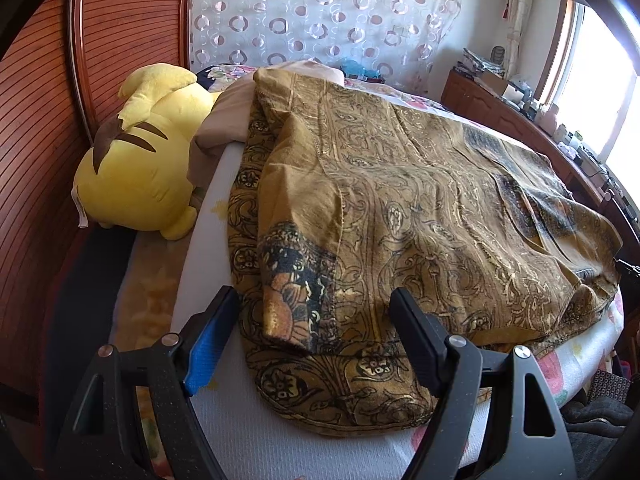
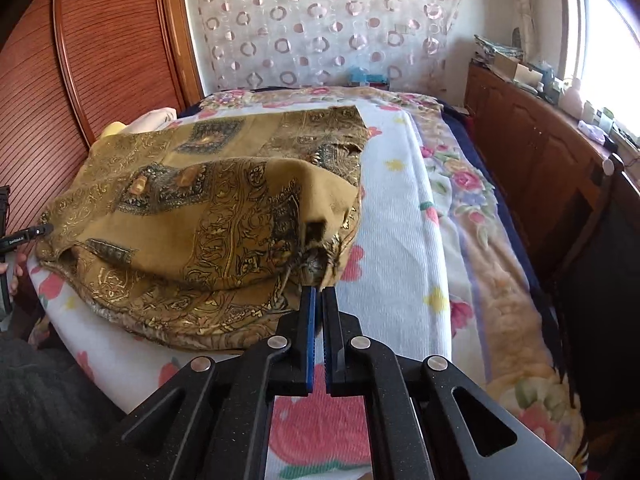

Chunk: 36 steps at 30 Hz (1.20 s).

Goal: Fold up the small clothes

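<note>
A mustard-gold patterned garment [image 1: 400, 208] lies spread on the bed, its left sleeve folded inward over the body. My left gripper [image 1: 316, 312] is open, its jaws straddling the garment's near left hem, with cloth between them. In the right wrist view the same garment [image 2: 192, 220] is bunched, its right side lifted over toward the middle. My right gripper [image 2: 319, 292] is shut on the garment's edge, holding a pinch of cloth just above the bed. The left gripper's tip [image 2: 28, 234] shows at the far left of that view.
A yellow plush toy [image 1: 140, 160] lies at the bed's left beside a beige pillow [image 1: 228, 116]. A white floral blanket [image 2: 400, 220] covers the bed. A wooden wardrobe [image 2: 80, 80] stands left; a cluttered wooden cabinet [image 2: 540, 132] under the window stands right.
</note>
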{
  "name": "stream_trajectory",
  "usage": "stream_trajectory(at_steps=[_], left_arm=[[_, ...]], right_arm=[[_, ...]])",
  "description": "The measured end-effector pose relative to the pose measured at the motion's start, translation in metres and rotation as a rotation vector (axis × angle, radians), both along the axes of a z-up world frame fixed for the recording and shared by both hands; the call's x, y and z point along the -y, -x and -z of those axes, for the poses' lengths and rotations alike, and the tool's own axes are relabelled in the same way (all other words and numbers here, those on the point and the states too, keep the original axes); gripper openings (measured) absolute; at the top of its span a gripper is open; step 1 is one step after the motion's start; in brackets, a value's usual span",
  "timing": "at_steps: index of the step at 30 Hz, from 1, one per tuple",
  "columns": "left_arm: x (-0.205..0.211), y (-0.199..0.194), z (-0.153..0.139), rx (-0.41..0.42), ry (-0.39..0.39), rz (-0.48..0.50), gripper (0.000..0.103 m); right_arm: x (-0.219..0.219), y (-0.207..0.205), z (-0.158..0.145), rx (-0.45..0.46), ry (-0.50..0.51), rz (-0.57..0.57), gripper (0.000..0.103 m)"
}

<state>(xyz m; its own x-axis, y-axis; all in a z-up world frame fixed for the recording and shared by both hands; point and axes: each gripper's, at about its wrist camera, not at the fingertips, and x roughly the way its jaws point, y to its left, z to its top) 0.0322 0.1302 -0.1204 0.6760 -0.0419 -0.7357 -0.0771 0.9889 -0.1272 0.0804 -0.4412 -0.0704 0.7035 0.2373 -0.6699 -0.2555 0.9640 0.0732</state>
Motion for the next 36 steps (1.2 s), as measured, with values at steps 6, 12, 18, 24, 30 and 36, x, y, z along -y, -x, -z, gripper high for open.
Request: stream_trajectory(at_steps=[6, 12, 18, 24, 30, 36], left_arm=[[0.003, 0.000, 0.000, -0.001, -0.020, 0.002, 0.079], [0.004, 0.001, 0.001, 0.002, -0.028, 0.000, 0.080], [0.004, 0.002, 0.000, 0.005, -0.028, 0.001, 0.080], [0.004, 0.003, 0.000, 0.007, -0.025, 0.002, 0.080], [0.004, 0.003, 0.000, 0.010, -0.021, 0.005, 0.080], [0.004, 0.004, 0.000, 0.009, -0.021, 0.009, 0.080]], right_arm=[[-0.017, 0.003, -0.005, 0.022, 0.006, 0.025, 0.026], [-0.071, 0.012, -0.003, 0.059, -0.011, -0.123, 0.028], [-0.132, 0.009, 0.004, 0.058, 0.015, -0.296, 0.028], [-0.175, 0.011, 0.002, 0.062, 0.015, -0.420, 0.028], [-0.200, -0.010, 0.018, 0.031, 0.062, -0.466, 0.028], [-0.214, -0.035, 0.025, 0.022, 0.107, -0.498, 0.036]])
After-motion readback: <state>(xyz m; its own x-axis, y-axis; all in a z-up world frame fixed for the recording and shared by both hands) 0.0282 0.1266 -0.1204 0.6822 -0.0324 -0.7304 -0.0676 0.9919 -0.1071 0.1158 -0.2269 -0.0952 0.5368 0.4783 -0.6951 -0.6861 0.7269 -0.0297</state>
